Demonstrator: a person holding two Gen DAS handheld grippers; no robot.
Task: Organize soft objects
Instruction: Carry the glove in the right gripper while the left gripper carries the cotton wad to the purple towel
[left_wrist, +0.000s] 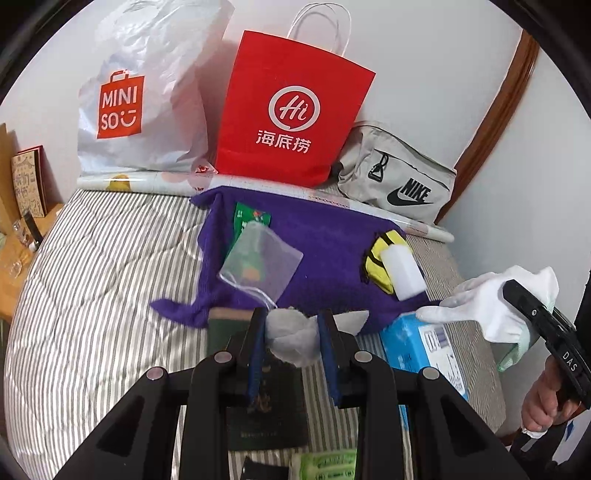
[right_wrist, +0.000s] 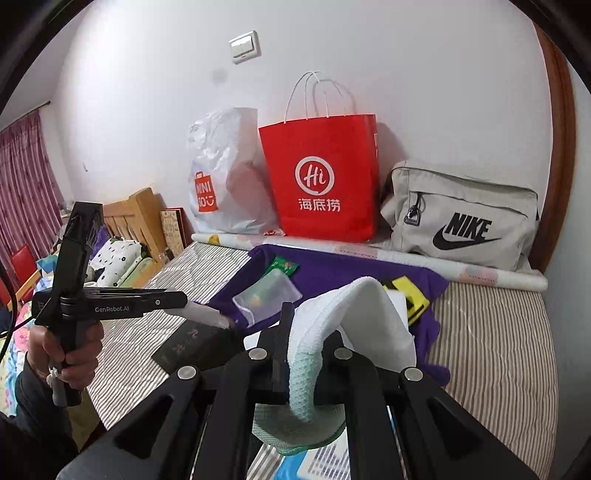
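Grey cloth (left_wrist: 291, 339) is clamped by the left gripper (left_wrist: 292, 332), white towel (right_wrist: 354, 321) by the right gripper (right_wrist: 310, 347); both are best carried level toward the purple cloth (left_wrist: 325, 251) at twelve o'clock.

A white wall (right_wrist: 406, 74) is filling the backdrop, a light switch (right_wrist: 244, 47) sitting high on it. Maroon curtains (right_wrist: 26, 177) are hanging at the left, a wooden headboard (right_wrist: 136, 214) is standing nearby, and brown door trim (left_wrist: 495, 122) is curving down the right.

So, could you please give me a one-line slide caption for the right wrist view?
Right hand-held gripper shut on a white-and-green cloth above the striped bed, facing a red paper bag.
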